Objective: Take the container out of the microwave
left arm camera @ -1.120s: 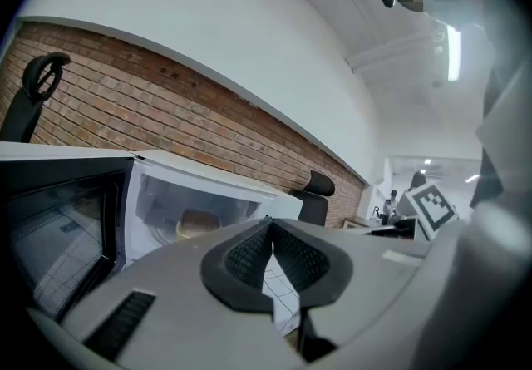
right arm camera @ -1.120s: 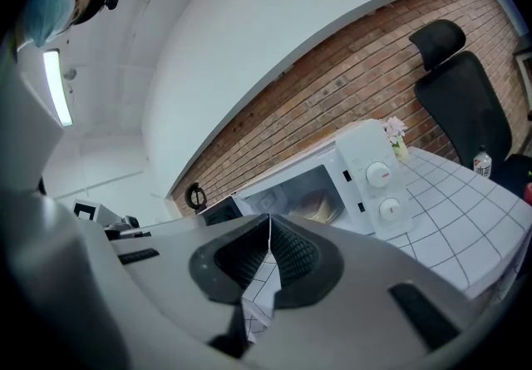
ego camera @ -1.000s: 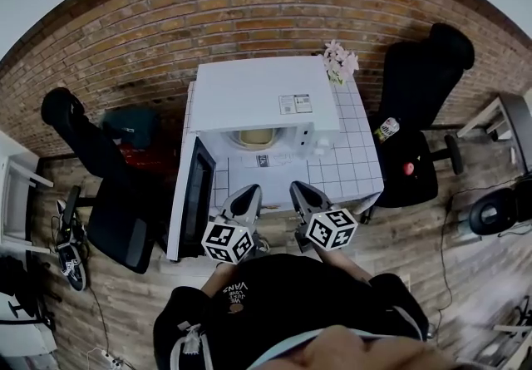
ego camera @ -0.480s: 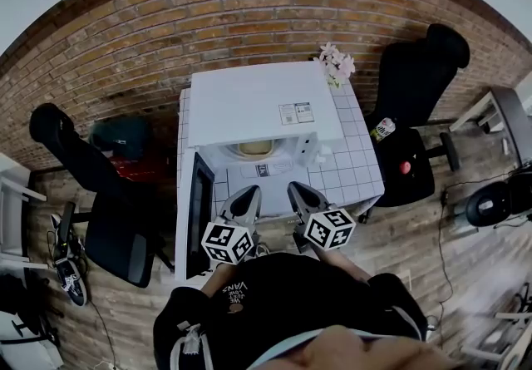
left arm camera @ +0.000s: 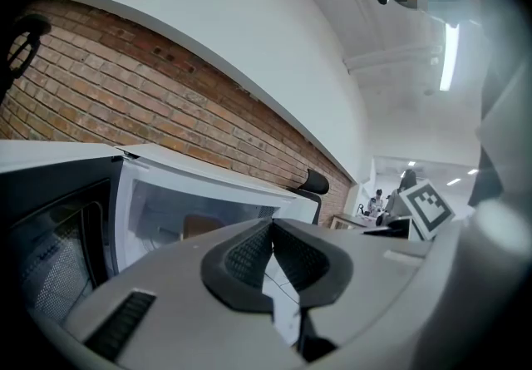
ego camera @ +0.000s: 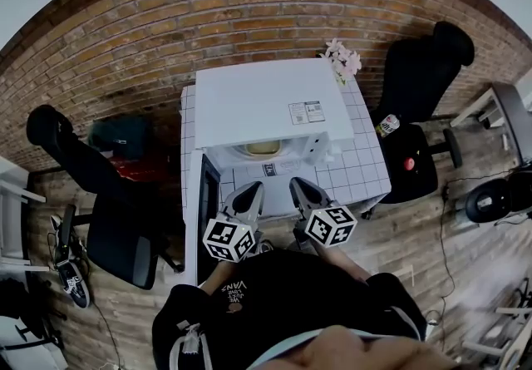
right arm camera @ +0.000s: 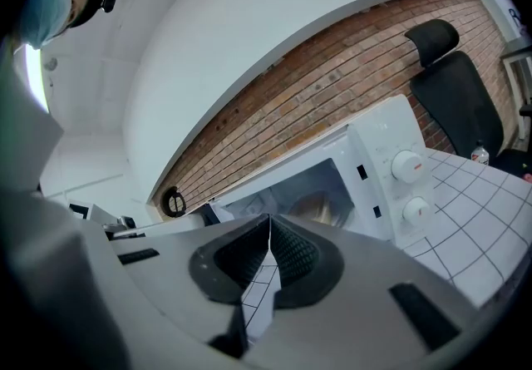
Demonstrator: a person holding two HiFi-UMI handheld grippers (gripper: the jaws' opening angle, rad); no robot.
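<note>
- Left gripper [ego camera: 252, 191] has its jaws pressed together with nothing between them. The right gripper [ego camera: 298, 186] is closed and empty in the same way.
- The container [ego camera: 262, 148] sits inside the microwave [ego camera: 266, 98], on the cavity floor. From the head view only its tan front rim shows under the roof.
- It lies straight ahead of both grippers, past their tips and well apart from them. It falls between their two lines, a little nearer the left one.
- Each gripper view shows it as a tan shape deep in the lit cavity, off to one side of the closed tips.
- It looks rounded, and no long axis can be made out from these views.
- The door [ego camera: 205, 202] stands swung open on the left, just beside the left gripper. The mouth of the cavity faces the person.
- Both grippers are held side by side before the chest, near the front edge of the table [ego camera: 366, 169]. They are roughly level and toed in toward each other.
- Neither hand looks much better placed. The left probably has the straighter reach, though the door crowds it.
- Either gripper's jaws would have to part before the rim can be taken.
</note>
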